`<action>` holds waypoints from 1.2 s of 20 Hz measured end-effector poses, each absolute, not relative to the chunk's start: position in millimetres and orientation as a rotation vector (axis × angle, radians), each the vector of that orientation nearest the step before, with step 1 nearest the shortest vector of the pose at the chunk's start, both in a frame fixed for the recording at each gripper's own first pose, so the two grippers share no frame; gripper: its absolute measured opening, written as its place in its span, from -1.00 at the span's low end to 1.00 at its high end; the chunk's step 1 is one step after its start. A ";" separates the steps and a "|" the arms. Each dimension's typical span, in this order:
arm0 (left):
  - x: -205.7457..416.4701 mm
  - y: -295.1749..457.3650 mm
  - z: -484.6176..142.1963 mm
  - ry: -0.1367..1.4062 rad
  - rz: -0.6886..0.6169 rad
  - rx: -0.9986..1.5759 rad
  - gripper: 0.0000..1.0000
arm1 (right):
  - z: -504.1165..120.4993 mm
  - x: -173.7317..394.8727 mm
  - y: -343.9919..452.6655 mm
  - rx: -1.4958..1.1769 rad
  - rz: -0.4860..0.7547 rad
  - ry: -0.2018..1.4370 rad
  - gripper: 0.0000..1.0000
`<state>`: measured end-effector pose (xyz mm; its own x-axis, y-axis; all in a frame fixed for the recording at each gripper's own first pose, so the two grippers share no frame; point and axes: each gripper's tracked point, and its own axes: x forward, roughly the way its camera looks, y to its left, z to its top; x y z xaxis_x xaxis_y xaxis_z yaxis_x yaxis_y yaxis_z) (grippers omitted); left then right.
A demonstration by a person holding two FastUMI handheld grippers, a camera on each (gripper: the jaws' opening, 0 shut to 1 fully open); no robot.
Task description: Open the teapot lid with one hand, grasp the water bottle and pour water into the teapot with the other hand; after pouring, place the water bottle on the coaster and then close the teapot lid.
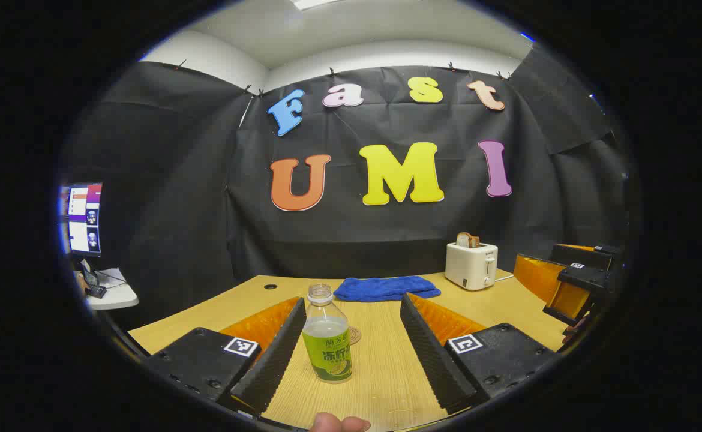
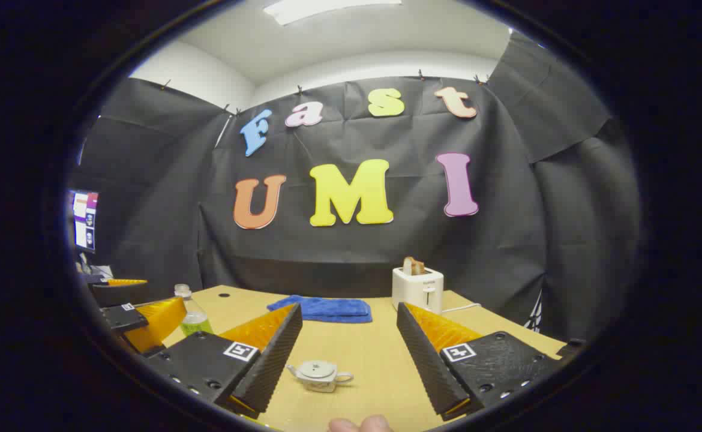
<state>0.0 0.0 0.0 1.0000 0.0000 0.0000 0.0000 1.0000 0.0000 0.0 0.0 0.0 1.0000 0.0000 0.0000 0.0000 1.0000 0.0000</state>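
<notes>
In the left gripper view, the left hand-held gripper (image 1: 351, 336) is spread wide, its two fingers standing well apart on either side of the water bottle (image 1: 326, 335) and touching nothing. The bottle stands upright on the wooden desk (image 1: 381, 372) between them, nearer the left finger, with its cap off, some liquid inside and a green label round its lower half. Just behind the bottle, partly hidden by it, lies a round coaster (image 1: 354, 335). Farther back on the desk is a blue towel (image 1: 386, 288), and to its right a white toaster (image 1: 471, 264) with bread standing up out of its slots. In the right gripper view, the right hand-held gripper (image 2: 348, 351) is likewise released, wide open and gripping nothing. The small white teapot (image 2: 320, 375) sits on the desk between its fingers, closer to the left one, lid on, spout to the left and handle to the right. At the far left edge of that view the other gripper shows beside the bottle, and the towel and toaster sit at the back.
</notes>
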 end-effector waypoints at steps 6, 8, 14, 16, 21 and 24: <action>1.3 2.2 -2.1 0.010 0.005 0.008 0.98 | -6.0 1.2 5.6 -0.017 0.016 0.007 0.91; -1.3 2.3 -1.1 0.008 0.005 0.008 0.98 | -7.4 1.2 5.7 -0.017 0.016 0.010 0.91; -2.3 4.4 0.7 0.007 0.007 0.001 0.97 | -7.2 1.3 7.2 -0.019 0.010 -0.004 0.91; -2.7 5.1 2.9 0.007 0.010 0.002 0.97 | -13.0 3.4 8.7 -0.012 0.013 0.007 0.91; -3.1 8.0 0.4 0.009 0.014 0.008 0.97 | -29.2 12.3 15.2 -0.011 0.018 0.044 0.91; -2.8 11.9 0.7 0.014 0.018 0.006 0.97 | -45.7 22.1 19.7 -0.019 0.023 0.074 0.91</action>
